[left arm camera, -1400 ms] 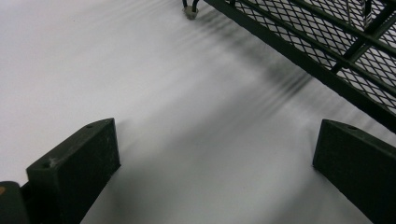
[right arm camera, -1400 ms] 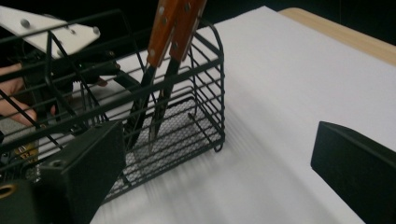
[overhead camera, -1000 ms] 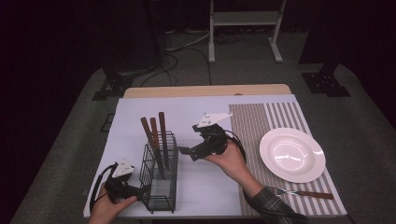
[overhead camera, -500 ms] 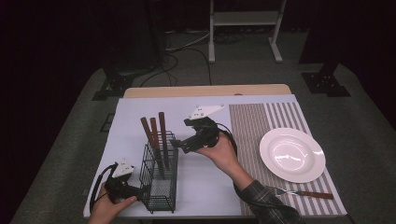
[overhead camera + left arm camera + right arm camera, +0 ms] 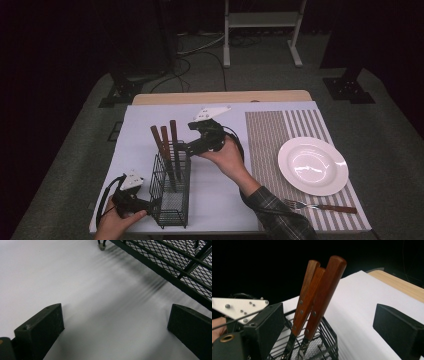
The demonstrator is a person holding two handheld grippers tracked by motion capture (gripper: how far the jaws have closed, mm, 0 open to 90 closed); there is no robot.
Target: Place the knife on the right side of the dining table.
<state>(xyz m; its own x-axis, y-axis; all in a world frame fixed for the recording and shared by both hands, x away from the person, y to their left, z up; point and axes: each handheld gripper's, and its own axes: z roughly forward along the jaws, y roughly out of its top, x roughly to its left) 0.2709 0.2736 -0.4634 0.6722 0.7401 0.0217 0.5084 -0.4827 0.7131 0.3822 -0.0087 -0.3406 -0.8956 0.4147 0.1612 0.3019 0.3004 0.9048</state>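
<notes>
In the high view a black wire basket [image 5: 171, 192] stands left of centre in the lower half of the frame, on a white sheet [image 5: 220, 200] that covers the table. Three wooden handles [image 5: 169, 145] rise out of its far end, leaning slightly. The right gripper [image 5: 192, 147] sits at mid-frame, just right of those handles, its jaws pointing left toward them. In the right gripper view the jaws stand wide apart at the bottom corners with nothing between them, and the handles [image 5: 317, 297] fill the centre, well ahead of the jaws, their metal shanks dropping into the basket [image 5: 312, 345].

The left gripper [image 5: 150, 202] lies in the lower left of the high view, low on the sheet, right against the basket's near left side. In the left gripper view its jaws are wide, empty, over the bare sheet [image 5: 82, 290], with the basket's mesh base [image 5: 180, 267] crossing the upper right corner.

At the right of the high view a striped mat [image 5: 275, 135] carries a white plate [image 5: 312, 165], and a fork [image 5: 320, 205] lies just below the plate.
</notes>
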